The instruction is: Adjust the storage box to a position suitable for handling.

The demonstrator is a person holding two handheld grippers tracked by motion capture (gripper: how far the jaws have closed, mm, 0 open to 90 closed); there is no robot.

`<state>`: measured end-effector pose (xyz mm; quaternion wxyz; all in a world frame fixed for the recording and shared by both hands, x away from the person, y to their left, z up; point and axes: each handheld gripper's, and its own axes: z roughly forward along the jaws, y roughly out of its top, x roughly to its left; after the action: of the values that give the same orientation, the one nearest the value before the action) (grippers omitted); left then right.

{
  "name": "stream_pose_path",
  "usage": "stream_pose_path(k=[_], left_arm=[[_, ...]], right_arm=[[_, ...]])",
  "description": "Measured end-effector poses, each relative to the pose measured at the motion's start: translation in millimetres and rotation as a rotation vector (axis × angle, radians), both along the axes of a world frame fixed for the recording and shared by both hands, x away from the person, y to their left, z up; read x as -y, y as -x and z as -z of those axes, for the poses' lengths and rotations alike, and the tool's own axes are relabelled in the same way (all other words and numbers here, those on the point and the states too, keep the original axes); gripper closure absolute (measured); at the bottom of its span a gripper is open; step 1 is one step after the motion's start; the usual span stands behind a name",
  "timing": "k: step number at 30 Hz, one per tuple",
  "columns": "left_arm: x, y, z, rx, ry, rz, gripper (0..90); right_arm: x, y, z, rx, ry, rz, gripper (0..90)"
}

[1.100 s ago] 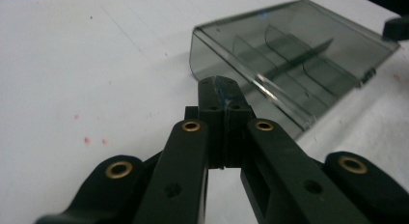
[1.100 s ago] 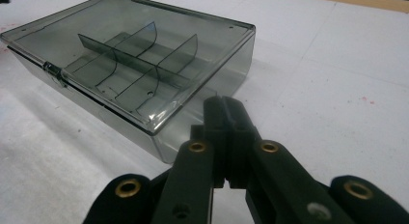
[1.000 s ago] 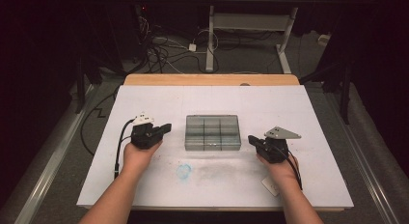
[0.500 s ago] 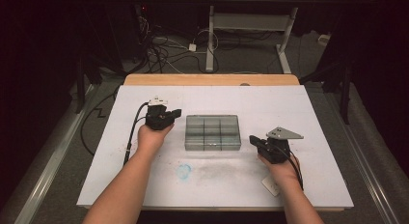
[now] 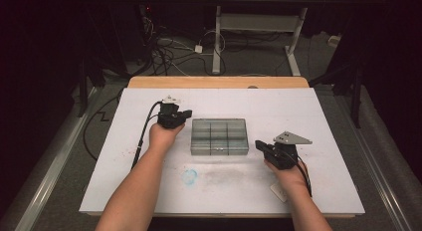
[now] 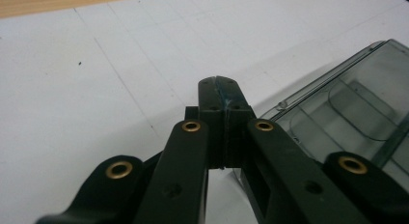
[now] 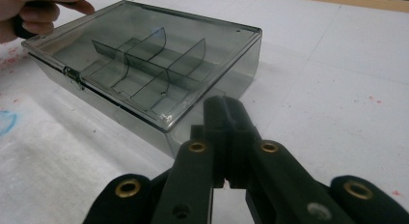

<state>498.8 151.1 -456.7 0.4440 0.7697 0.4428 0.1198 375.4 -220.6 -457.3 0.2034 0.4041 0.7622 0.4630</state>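
Note:
A clear grey compartment box (image 5: 219,136) with its lid closed lies flat in the middle of the white table; its inner dividers show through the lid (image 7: 144,60). My left gripper (image 5: 187,113) sits at the box's far left corner, jaws shut with nothing between them (image 6: 222,91), and the box corner (image 6: 337,103) lies just to its right. My right gripper (image 5: 260,144) rests beside the box's near right corner, also shut and empty (image 7: 225,108). In the right gripper view the left hand (image 7: 38,11) appears past the box.
The white table cover (image 5: 308,106) carries a blue smudge (image 5: 189,176) near the front and faint red specks (image 5: 137,152) at the left. A wooden table edge (image 5: 219,82) runs along the back. Cables and a desk frame (image 5: 219,37) lie on the floor beyond.
My left hand has moved away from me and to the right, from the box's left side up to its far left corner. The right hand has stayed put.

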Motion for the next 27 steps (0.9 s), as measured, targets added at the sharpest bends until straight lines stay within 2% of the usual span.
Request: stream_pose_path(k=[16,21,27], left_arm=[[12.3,-4.6,4.3,-0.015,0.003,0.029,87.9],[13.7,-5.2,3.4,-0.008,-0.036,0.04,87.9],[14.0,-5.3,3.6,-0.01,-0.046,0.041,87.9]], right_arm=[[5.8,2.1,-0.9,0.0,-0.016,0.014,90.0],[7.2,1.7,0.2,-0.006,-0.017,0.019,90.0],[7.8,1.7,0.7,-0.006,-0.015,0.021,90.0]])
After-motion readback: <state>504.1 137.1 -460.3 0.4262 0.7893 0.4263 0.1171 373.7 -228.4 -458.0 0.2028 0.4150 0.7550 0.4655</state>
